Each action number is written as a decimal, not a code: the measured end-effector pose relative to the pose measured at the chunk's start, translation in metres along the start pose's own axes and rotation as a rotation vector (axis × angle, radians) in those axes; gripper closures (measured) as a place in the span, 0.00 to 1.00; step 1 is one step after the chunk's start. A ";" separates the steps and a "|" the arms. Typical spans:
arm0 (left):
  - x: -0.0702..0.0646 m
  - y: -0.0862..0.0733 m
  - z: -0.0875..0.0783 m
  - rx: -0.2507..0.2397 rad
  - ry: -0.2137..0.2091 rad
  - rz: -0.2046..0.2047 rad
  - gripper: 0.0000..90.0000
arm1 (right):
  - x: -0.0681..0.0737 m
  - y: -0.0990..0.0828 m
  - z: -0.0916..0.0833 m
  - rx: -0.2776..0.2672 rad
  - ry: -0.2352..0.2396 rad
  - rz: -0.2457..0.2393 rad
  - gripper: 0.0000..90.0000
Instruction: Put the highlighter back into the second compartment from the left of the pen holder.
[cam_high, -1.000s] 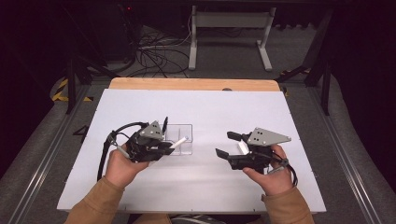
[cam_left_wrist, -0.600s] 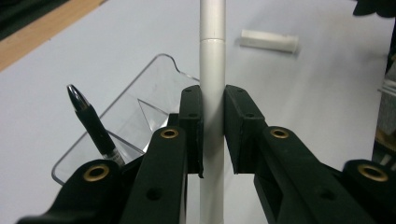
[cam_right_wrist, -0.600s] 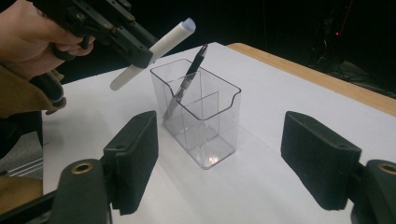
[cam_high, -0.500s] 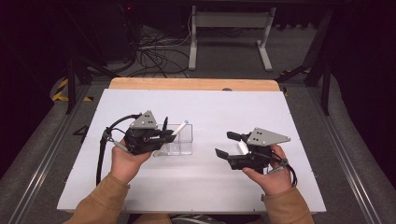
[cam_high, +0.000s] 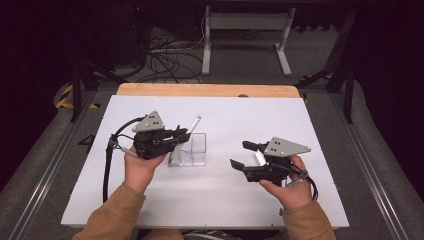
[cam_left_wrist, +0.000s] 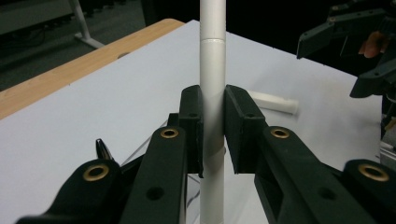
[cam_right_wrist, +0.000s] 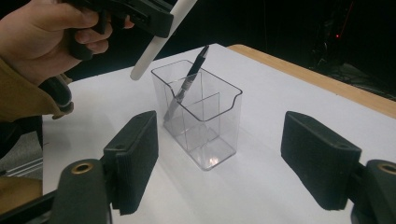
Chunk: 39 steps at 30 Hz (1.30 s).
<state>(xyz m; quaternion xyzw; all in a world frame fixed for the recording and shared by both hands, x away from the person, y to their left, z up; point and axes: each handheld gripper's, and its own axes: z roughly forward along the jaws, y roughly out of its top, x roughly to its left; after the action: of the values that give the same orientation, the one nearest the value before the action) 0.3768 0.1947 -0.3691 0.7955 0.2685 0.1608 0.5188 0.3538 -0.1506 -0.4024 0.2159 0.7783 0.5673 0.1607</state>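
Marker (cam_left_wrist: 212, 93), white and capped, is clamped between the jaws of the left gripper (cam_high: 175, 136) and hangs tilted just above the clear holder (cam_right_wrist: 201, 116) (a dark pen (cam_right_wrist: 189, 79) already leans inside it). The step in hand looks like dropping it in; next, lower its tip past the rim, then let go. The right gripper (cam_high: 246, 155) waits wide open and empty, well apart.
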 end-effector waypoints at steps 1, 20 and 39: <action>0.001 0.000 0.001 -0.008 0.000 0.000 0.87 | 0.000 0.000 0.000 0.001 0.000 0.000 0.31; 0.014 -0.002 0.021 -0.122 0.027 -0.032 0.87 | 0.000 0.000 -0.001 -0.002 0.001 0.001 0.31; 0.017 -0.006 0.032 -0.161 0.043 -0.009 0.87 | 0.001 0.000 -0.001 -0.004 0.003 -0.001 0.31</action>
<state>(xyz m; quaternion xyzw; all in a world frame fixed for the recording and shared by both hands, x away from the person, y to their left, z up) 0.4061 0.1834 -0.3883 0.7465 0.2691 0.1965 0.5760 0.3530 -0.1511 -0.4020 0.2145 0.7775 0.5691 0.1600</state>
